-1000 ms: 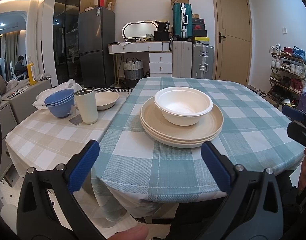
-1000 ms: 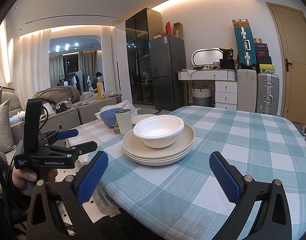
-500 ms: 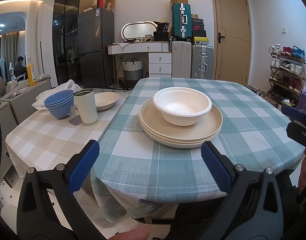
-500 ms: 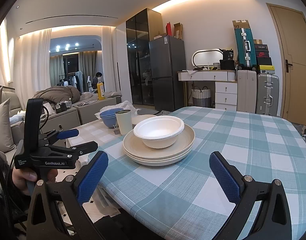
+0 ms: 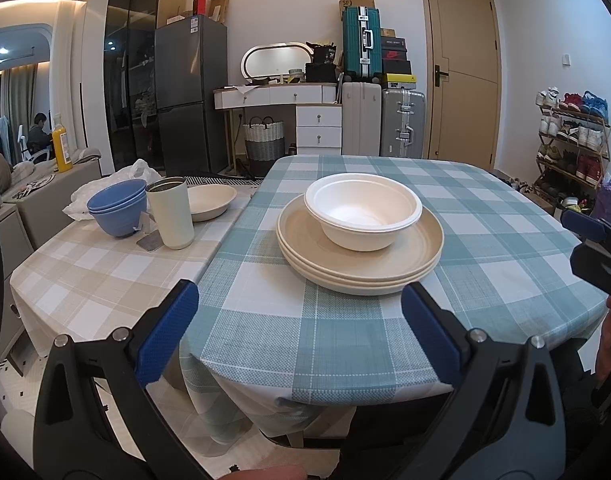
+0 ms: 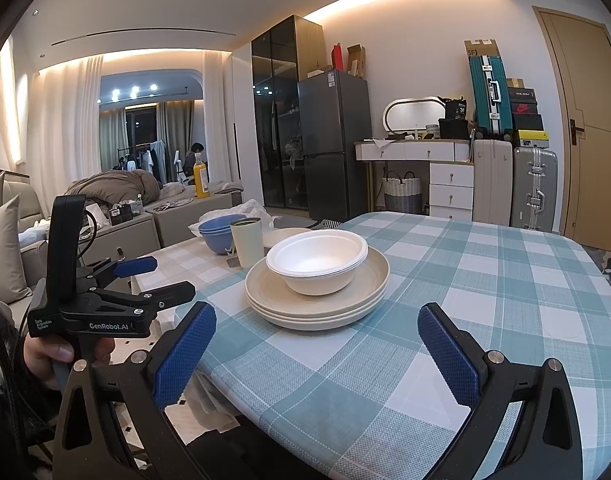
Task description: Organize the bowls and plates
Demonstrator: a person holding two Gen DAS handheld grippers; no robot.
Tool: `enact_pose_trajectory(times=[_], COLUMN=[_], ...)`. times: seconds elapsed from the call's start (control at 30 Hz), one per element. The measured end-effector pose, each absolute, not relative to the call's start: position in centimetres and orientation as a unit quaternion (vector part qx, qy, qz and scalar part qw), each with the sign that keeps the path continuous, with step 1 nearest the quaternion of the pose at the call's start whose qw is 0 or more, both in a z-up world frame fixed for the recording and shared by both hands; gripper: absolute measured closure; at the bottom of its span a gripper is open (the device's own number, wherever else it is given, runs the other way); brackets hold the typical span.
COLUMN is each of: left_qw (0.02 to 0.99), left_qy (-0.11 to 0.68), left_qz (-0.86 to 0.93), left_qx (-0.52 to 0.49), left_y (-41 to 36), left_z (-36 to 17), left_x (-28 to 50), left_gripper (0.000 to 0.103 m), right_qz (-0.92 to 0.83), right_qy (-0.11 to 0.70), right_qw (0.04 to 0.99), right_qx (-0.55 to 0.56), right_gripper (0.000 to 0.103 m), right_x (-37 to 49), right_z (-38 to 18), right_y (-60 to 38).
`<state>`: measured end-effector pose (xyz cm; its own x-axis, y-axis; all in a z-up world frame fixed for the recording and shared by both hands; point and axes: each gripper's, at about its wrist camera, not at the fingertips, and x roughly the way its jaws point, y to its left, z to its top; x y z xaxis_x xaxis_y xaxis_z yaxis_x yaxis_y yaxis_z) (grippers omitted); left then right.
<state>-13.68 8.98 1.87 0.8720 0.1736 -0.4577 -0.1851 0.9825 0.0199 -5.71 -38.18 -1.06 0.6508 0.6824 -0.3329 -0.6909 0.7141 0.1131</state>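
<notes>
the left gripper point(image 6: 145, 280) is showing "genrobot.ai" in white along its black body, with a small label beside it, too small to read. a cardboard box point(image 5: 356, 0) on top of the teal suitcase point(image 5: 361, 44) is bearing "sf". other labels are staying illegible.

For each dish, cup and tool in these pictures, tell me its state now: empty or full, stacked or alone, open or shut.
White bowl: empty, upright, resting on the plates.
Plates: beige, stacked, on the blue checked cloth.
Blue bowls: nested, upright, on the beige checked cloth.
Cup: upright; contents cannot be seen.
Beige dish: alone, empty, behind the cup.
Left tool: open, holding nothing.
Right tool: open, holding nothing.
</notes>
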Motion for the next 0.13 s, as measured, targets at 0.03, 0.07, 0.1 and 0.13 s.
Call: enact_pose_trajectory(times=[0.03, 0.07, 0.1, 0.13], left_qw=[0.967, 0.967, 0.967, 0.967], left_qy=[0.235, 0.235, 0.235, 0.236], left_qz=[0.093, 0.093, 0.093, 0.093], left_qx=[-0.013, -0.013, -0.013, -0.013], left_y=[8.97, 8.99, 8.99, 8.98], left_z=[1.87, 1.87, 1.87, 1.87], left_x=[-13.68, -13.69, -13.68, -13.67], left_gripper=[0.002, 0.002, 0.002, 0.002], right_qz=[0.378, 0.378, 0.378, 0.378], right_qy=[0.178, 0.179, 0.179, 0.179], right_qw=[0.908, 0.908, 0.908, 0.908], right_qx=[-0.012, -0.013, -0.014, -0.014], right_gripper=[0.0, 0.0, 0.0, 0.0], right_x=[-5.71, -5.71, -5.76, -5.8], right_z=[-1.06, -1.08, -1.08, -1.04], right_y=[-38.16, -38.15, -38.1, -38.09])
